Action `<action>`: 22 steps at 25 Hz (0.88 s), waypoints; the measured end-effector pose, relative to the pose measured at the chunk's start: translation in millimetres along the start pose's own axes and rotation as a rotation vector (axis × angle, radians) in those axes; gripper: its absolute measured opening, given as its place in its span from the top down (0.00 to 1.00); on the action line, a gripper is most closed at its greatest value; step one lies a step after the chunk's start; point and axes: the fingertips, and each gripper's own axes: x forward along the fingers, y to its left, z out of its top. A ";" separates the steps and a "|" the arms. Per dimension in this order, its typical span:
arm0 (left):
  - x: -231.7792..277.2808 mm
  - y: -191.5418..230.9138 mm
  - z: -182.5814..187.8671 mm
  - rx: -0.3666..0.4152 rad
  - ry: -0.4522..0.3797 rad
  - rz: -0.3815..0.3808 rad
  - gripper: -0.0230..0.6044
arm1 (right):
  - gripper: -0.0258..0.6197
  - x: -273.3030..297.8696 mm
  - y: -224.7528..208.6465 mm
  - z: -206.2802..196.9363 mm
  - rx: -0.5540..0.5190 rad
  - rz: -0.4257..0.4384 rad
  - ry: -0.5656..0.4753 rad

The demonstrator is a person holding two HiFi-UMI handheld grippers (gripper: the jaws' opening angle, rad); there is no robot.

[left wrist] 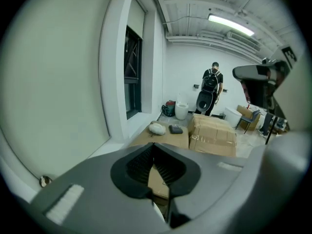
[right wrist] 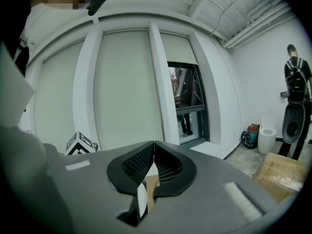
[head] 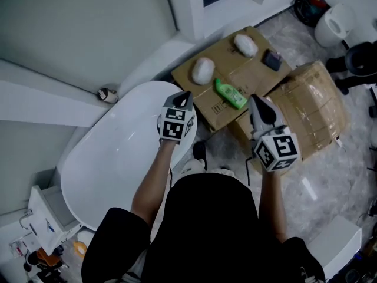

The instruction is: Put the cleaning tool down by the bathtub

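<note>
The left gripper (left wrist: 154, 147) is held with its jaws pressed together and nothing between them, and the right gripper (right wrist: 154, 144) is likewise closed on nothing. Beneath the left gripper lies the end of the bathtub (head: 112, 158). Ahead of both grippers, and between them, a green bottle (head: 230, 93) is laid on its side on a flat cardboard box (head: 235, 69). Two white pads (head: 203, 69) are seen beyond it, and a small dark thing (head: 271, 59) farther off to the right. Which of these is meant as the cleaning tool cannot be settled; the bottle or a pad is judged likeliest, and none has yet been picked up. The wrong thing could be taken as a result. The bottle, being smooth and lying down, could be squeezed out of the jaws or rolled off the box. Anything set on the bathtub's curved rim could slide in.
</note>
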 end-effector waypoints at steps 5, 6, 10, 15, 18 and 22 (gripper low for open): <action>-36.7 -18.3 15.0 -0.031 -0.066 0.040 0.97 | 0.95 -26.1 3.3 12.3 -0.035 0.038 -0.025; -43.7 -22.2 17.8 -0.037 -0.081 0.046 0.97 | 0.95 -30.6 3.9 14.0 -0.043 0.046 -0.029; -72.5 -42.2 31.3 -0.051 -0.142 0.065 0.97 | 0.95 -50.5 6.5 19.2 -0.061 0.073 -0.048; -110.8 -69.6 49.4 -0.065 -0.228 0.070 0.97 | 0.95 -78.7 16.9 25.3 -0.085 0.100 -0.073; -132.3 -85.9 59.4 -0.061 -0.276 0.067 0.97 | 0.95 -94.9 22.0 29.1 -0.099 0.110 -0.091; -162.7 -107.4 71.1 -0.051 -0.334 0.060 0.97 | 0.95 -118.7 28.9 34.9 -0.111 0.116 -0.117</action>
